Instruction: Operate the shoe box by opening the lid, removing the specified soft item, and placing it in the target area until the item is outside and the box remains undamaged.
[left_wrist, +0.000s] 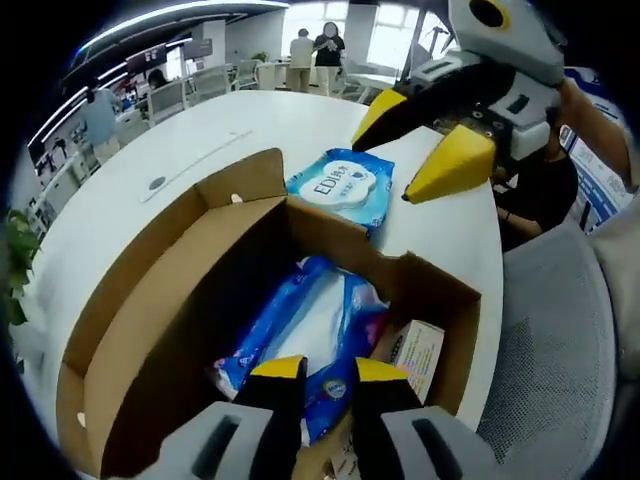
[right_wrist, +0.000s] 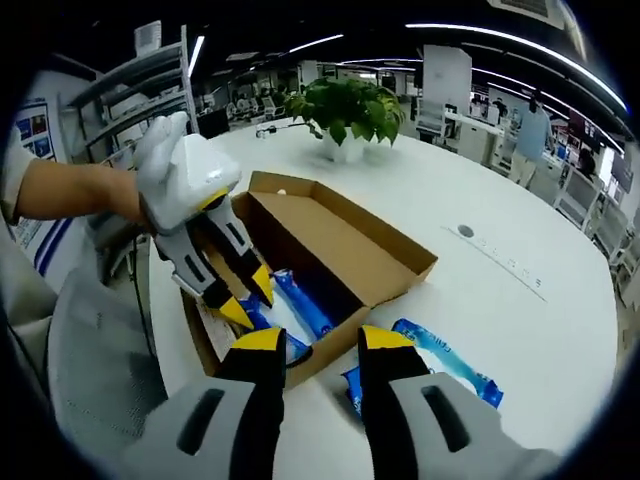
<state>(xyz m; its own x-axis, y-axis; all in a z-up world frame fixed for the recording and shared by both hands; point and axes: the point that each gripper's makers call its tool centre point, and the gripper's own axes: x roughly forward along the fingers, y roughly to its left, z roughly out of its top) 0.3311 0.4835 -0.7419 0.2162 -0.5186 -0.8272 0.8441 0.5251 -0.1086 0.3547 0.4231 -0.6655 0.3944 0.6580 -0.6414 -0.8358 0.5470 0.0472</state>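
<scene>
Open cardboard shoe box (left_wrist: 250, 290) on white table (left_wrist: 200, 130). Left gripper (left_wrist: 328, 372) jaws slightly parted, down inside box over blue wipes pack (left_wrist: 310, 330). Right gripper (right_wrist: 313, 342) open, hovering above second wet-wipes pack (left_wrist: 342, 186) lying just outside the box wall.

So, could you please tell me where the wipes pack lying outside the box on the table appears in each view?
Left gripper view: wipes pack above centre, beyond the box's far wall.
Right gripper view: lower right, beside this view's own right jaw.
Shared landmark: the open cardboard box.
</scene>
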